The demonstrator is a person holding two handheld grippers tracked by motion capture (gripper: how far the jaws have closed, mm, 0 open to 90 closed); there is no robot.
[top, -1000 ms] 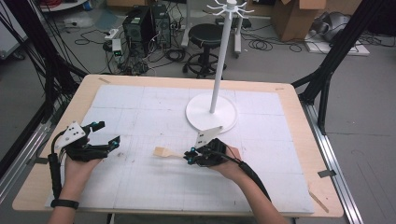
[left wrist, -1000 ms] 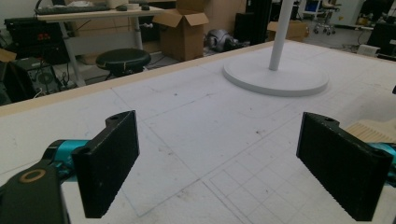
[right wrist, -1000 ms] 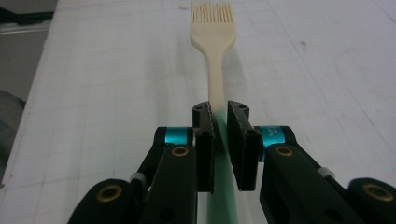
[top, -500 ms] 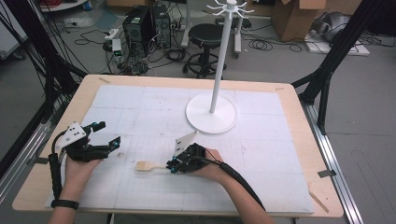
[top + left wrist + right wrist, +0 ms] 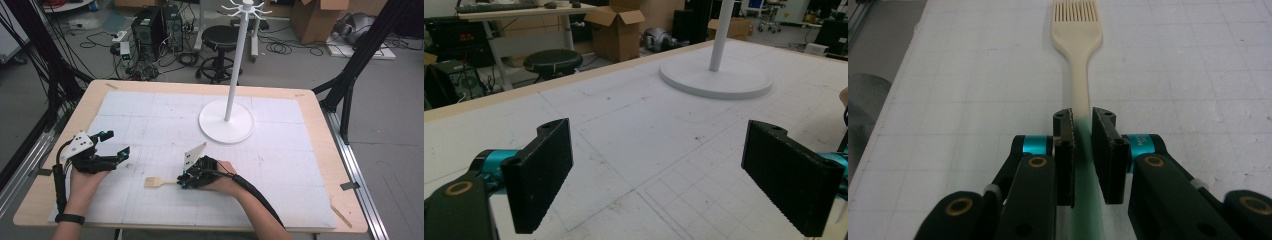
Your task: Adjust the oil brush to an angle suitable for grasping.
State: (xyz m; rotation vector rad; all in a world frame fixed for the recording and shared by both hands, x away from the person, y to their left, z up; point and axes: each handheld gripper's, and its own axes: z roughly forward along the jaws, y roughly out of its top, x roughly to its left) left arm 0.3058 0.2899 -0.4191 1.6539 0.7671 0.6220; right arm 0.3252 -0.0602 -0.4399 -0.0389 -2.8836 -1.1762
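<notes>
High view findings: a white gridded mat [image 5: 150, 120] is laid over a wooden table [image 5: 320, 107]; a white stand [image 5: 226, 121] with a round base and a tall pole is set on the far middle of the mat; a cream basting brush [image 5: 159, 182] is seen lying level near the front of the mat, its bristled head turned toward the person's left; the right gripper [image 5: 183, 182] is placed at the handle end of the brush, the hand behind it resting on the mat; the left gripper [image 5: 116, 145] is held well apart, over the mat's left edge, touching nothing.

Right gripper view: the brush [image 5: 1077, 45] is seen running straight away from the camera, its comb-like bristles farthest off; the handle, green at the near end, is passed between the two black jaws; the jaws are drawn narrow about the handle, though a thin gap seems to show on the one side, so a firm clamp cannot be confirmed.

Left gripper view: the jaws are spread wide with nothing between them; bare mat [image 5: 649, 135] is seen beyond, and the stand's base [image 5: 716, 77] farther off.
</notes>
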